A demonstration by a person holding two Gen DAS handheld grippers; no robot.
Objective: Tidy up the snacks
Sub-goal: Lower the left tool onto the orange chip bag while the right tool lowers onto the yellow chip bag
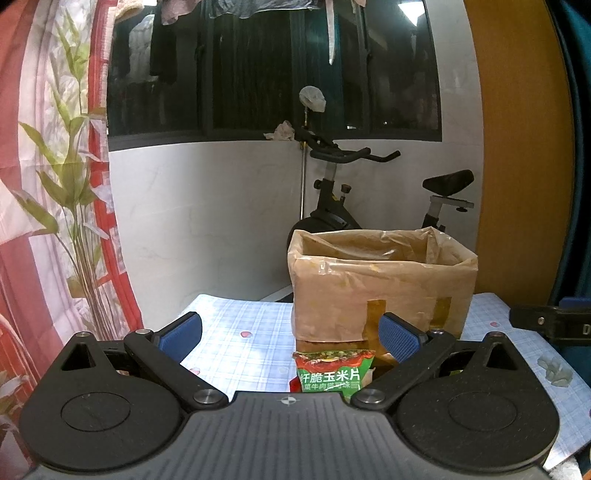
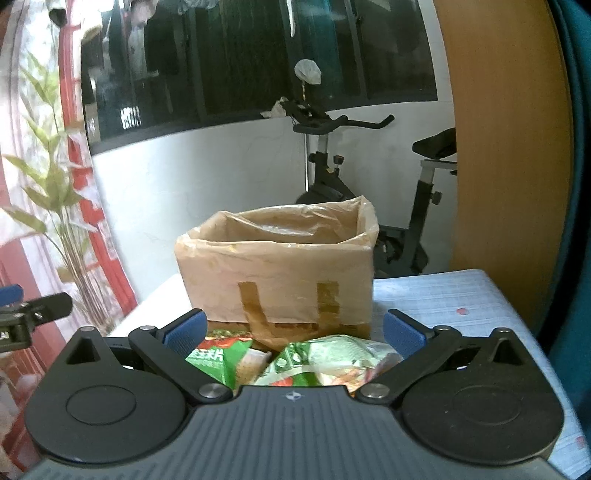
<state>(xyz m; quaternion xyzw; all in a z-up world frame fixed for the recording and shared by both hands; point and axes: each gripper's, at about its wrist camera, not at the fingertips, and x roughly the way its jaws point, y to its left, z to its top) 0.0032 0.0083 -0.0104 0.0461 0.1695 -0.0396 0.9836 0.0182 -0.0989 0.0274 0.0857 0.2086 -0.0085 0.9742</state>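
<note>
both views are evenly lit by indoor light; a ceiling lamp reflection [image 1: 410,11] glints in the dark window glass [image 1: 258,74], which mirrors the room. the white wall [image 1: 207,206] is bright but not blown out. the tablecloth [image 1: 236,332] shows a pale washed patch of glare in the left wrist view. shadows are soft and short. fisheye distortion bends the curtain [image 1: 48,184] and the wooden panel [image 2: 498,147] at the edges. the right wrist view is slightly softer, with blur on the snack packets [image 2: 314,358]
</note>
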